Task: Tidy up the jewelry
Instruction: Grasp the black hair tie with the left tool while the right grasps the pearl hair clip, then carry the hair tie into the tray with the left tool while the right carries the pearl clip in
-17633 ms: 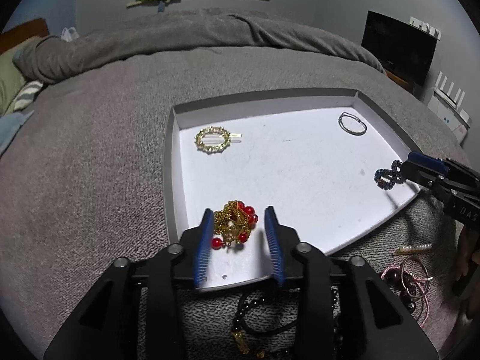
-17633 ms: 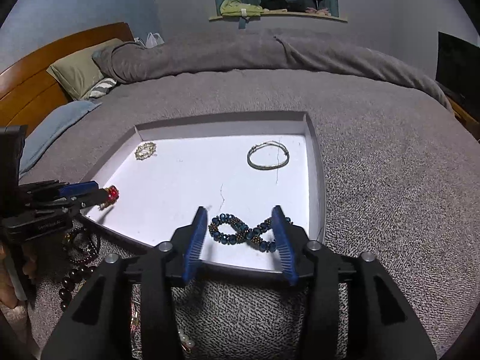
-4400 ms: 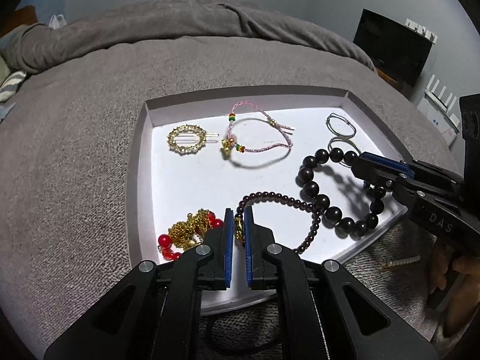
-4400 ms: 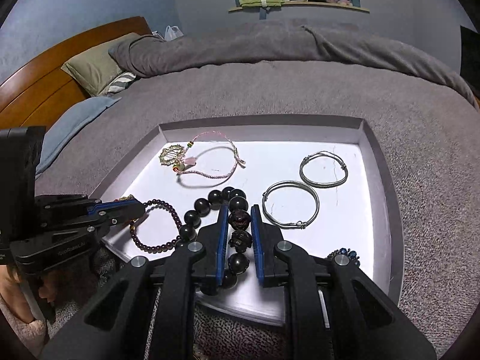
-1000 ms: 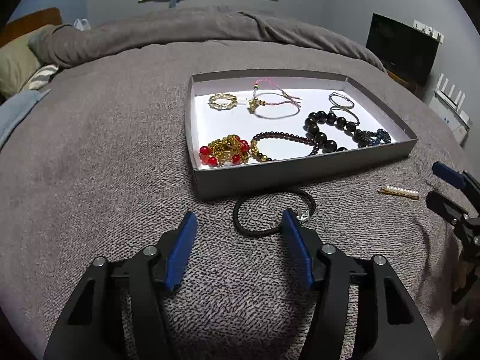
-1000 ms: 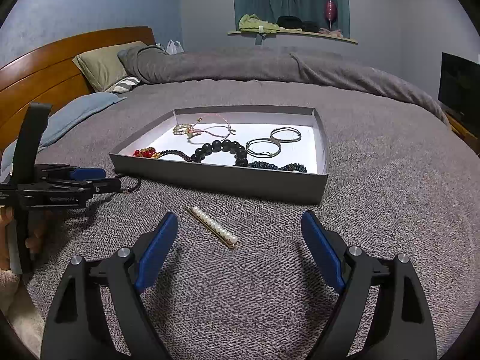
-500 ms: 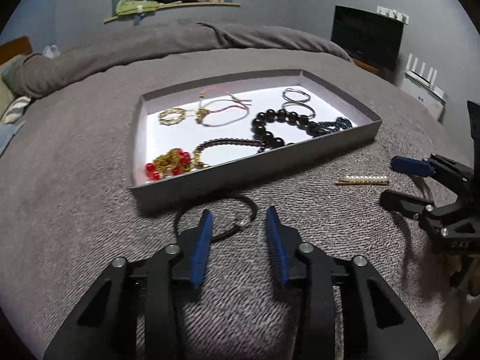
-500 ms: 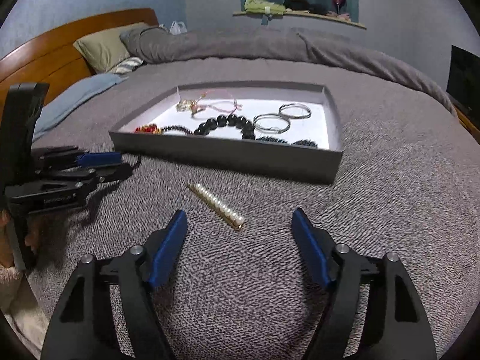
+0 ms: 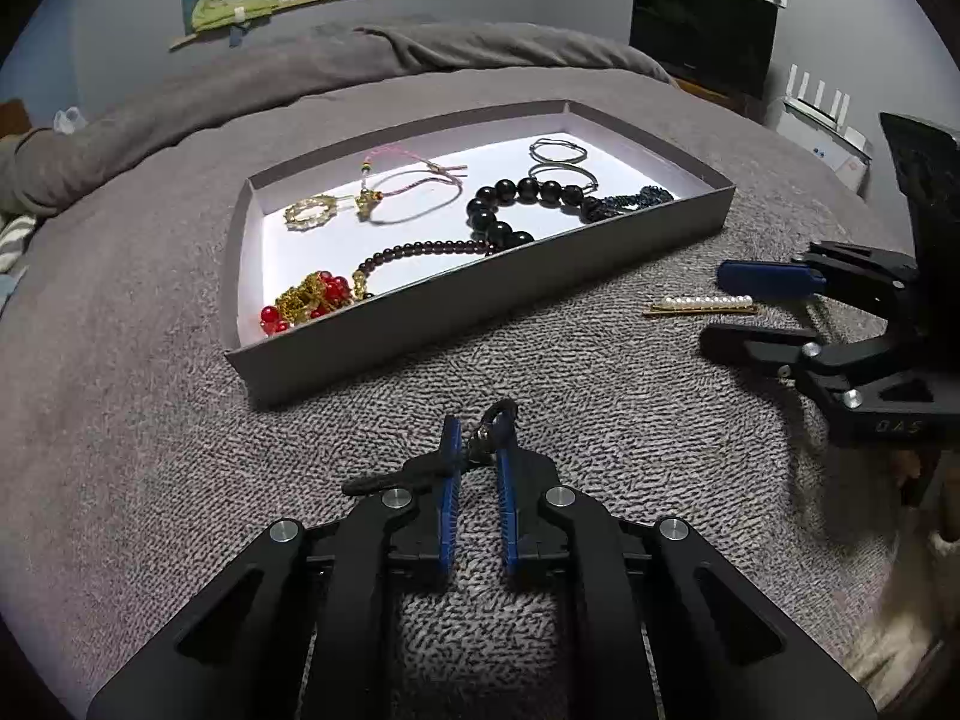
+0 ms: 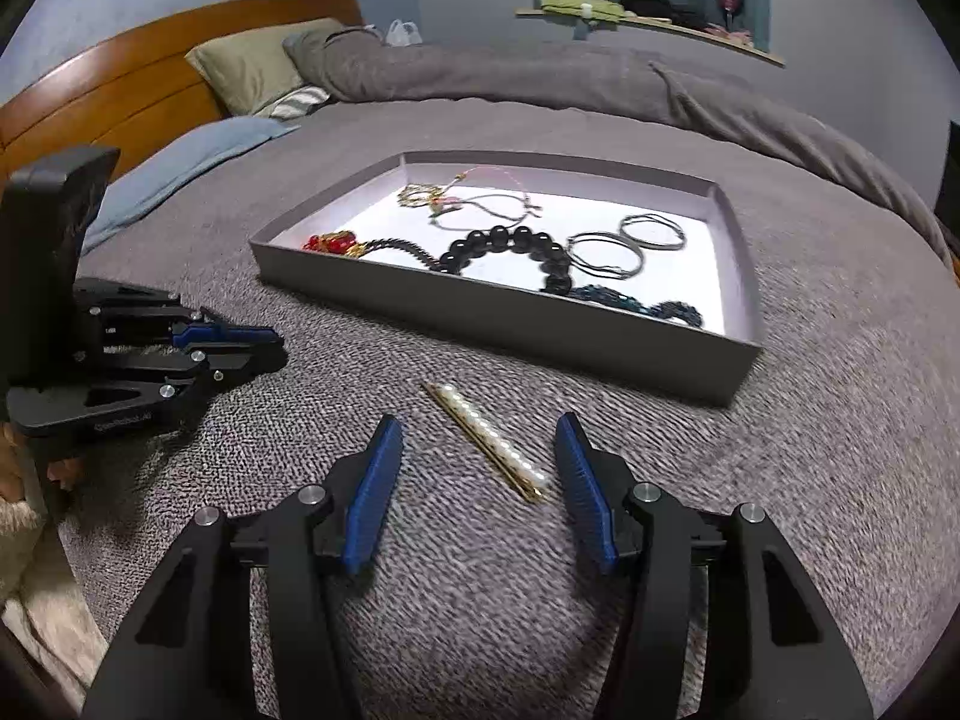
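Note:
A grey tray [image 9: 480,294] on the bed holds several bracelets and a gold-and-red piece [image 9: 309,300]; it also shows in the right wrist view [image 10: 540,330]. My left gripper [image 9: 478,438] is shut on a black hair tie [image 9: 498,420] on the blanket, in front of the tray. My right gripper [image 10: 477,450] is open, its fingers on either side of a pearl hair clip [image 10: 486,438] lying on the blanket. The clip [image 9: 702,303] and the right gripper [image 9: 756,312] also show in the left wrist view.
A grey blanket [image 9: 120,360] covers the bed. Pillows [image 10: 252,66] and a wooden headboard [image 10: 108,102] lie to the left. A dark screen [image 9: 702,30] and a white router [image 9: 822,114] stand at the far right.
My left gripper has closed on the black hair tie, bunching it up. My right gripper has moved forward so the pearl clip lies between its fingers.

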`<state>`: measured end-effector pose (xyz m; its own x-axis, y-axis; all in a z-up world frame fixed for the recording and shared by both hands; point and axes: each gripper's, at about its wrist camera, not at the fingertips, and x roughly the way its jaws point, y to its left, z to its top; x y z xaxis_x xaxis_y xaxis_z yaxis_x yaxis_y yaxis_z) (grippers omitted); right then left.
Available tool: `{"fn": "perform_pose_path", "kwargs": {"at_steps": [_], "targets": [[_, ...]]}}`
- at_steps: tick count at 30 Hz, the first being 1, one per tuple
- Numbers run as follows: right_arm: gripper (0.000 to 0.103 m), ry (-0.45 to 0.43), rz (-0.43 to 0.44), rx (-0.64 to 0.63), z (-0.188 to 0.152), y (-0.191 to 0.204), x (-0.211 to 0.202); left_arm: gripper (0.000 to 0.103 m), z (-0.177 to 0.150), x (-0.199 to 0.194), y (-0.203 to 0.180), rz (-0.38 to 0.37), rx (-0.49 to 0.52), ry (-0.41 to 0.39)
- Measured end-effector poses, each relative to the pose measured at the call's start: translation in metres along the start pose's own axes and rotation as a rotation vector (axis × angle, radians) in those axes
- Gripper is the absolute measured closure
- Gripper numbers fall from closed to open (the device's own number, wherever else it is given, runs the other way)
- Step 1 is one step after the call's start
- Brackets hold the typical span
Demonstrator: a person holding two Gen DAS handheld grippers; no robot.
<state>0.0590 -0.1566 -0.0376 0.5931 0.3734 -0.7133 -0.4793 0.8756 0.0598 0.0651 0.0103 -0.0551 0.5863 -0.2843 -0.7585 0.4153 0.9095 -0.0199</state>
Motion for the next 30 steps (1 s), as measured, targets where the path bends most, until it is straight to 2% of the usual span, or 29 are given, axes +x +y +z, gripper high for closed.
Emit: {"fn": "perform_pose_path", "kwargs": {"at_steps": [4, 7, 9, 16, 25, 30], "targets": [[0.063, 0.030, -0.002, -0.026, 0.001, 0.004, 0.007, 0.091, 0.000, 0.001, 0.002, -0.010, -0.007, 0.004], [0.086, 0.035, -0.008, -0.032, 0.000, 0.004, 0.008, 0.097, 0.000, 0.001, 0.004, -0.005, -0.014, -0.002], [0.094, 0.027, -0.006, -0.032, 0.000, 0.004, 0.006, 0.097, 0.001, -0.001, 0.006, -0.001, -0.022, -0.011], [0.094, -0.024, -0.003, -0.024, 0.000, 0.004, -0.007, 0.097, 0.002, -0.007, 0.008, 0.012, -0.026, -0.039], [0.094, -0.136, 0.020, -0.016, 0.004, 0.007, -0.037, 0.097, 0.014, -0.042, 0.007, 0.016, -0.030, -0.151], [0.094, -0.173, 0.009, 0.010, 0.010, 0.002, -0.044, 0.097, 0.024, -0.056, 0.011, 0.050, -0.029, -0.196]]}}
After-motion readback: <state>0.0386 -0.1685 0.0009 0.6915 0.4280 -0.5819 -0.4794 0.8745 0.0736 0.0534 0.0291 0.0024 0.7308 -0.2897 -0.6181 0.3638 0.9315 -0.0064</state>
